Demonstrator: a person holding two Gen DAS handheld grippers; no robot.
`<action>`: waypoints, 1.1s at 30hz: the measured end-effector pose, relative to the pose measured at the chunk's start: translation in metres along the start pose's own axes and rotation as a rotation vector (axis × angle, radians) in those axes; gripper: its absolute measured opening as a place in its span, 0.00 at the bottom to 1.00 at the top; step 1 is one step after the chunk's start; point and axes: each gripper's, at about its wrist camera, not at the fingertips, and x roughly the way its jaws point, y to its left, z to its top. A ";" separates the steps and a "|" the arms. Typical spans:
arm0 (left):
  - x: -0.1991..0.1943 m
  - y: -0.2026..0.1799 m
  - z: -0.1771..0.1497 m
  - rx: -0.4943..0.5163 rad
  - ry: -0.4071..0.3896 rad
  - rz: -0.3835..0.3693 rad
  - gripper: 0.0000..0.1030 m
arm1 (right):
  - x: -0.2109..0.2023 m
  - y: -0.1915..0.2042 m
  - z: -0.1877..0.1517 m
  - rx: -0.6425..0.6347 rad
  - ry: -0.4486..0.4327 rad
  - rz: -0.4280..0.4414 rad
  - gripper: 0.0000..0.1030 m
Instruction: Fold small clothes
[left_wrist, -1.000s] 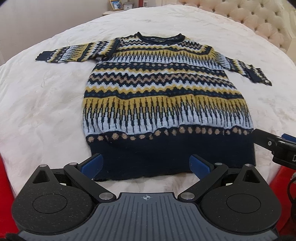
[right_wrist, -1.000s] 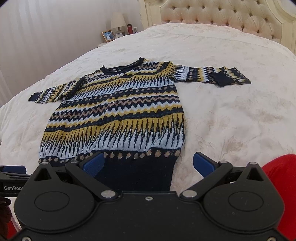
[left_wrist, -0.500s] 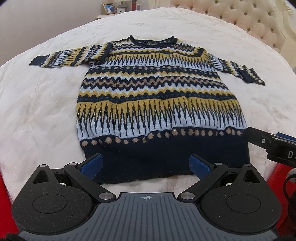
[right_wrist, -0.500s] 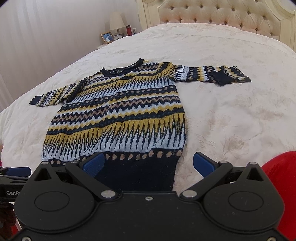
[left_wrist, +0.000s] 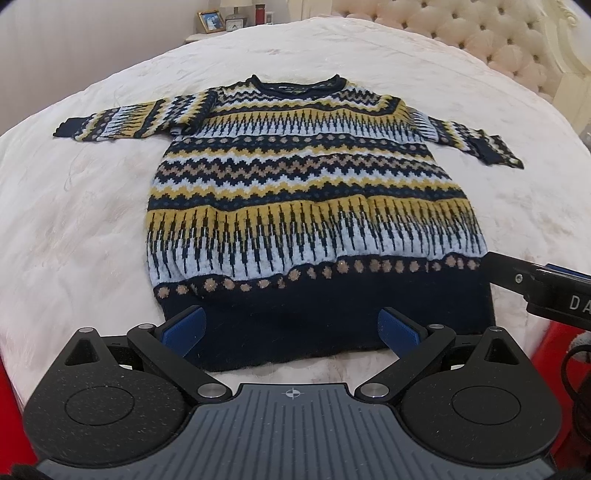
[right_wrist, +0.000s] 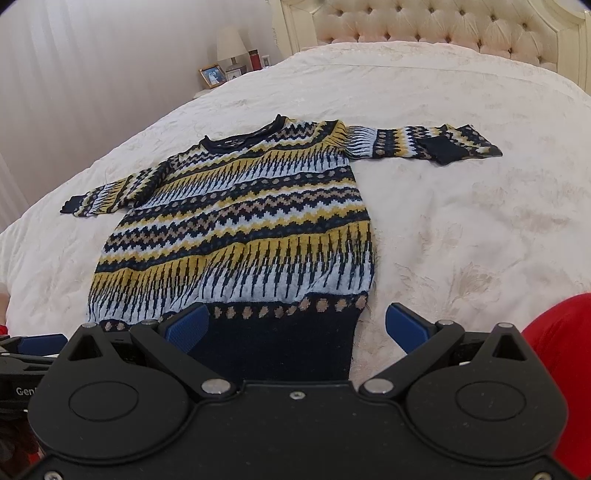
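The patterned knit sweater (left_wrist: 306, 206) lies flat and face up on the cream bedspread (left_wrist: 74, 229), both sleeves spread out, its navy hem nearest the tools.

Left to right: the left gripper (left_wrist: 291, 326) hovers at the hem with jaws spread wide and gripping nothing — the left hem corner sits just at its left pad and the dark band fills the gap between the pads. If it closes here, it likely pinches mid-hem rather than the corner, and the fold comes out skewed.

The right gripper (right_wrist: 297, 325) is likewise released and empty; the right hem corner lies between its pads, nearer the right one. A deep bite there could catch the bedspread along with the knit and drag the cover up.

The far right sleeve's cuff (right_wrist: 447, 149) is already turned back on itself — lifting the hem unevenly may bunch it further, and the thick knit looks prone to sagging between two holds.
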 end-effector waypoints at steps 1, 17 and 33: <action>0.000 0.000 0.000 0.001 -0.001 0.001 0.98 | 0.000 0.000 0.000 0.000 0.000 0.000 0.99; 0.001 0.003 0.009 0.009 -0.044 0.038 0.98 | 0.009 -0.004 0.004 0.045 0.003 0.019 0.99; 0.015 0.001 0.052 0.036 -0.152 0.057 0.98 | 0.042 -0.016 0.035 0.097 -0.008 0.114 0.99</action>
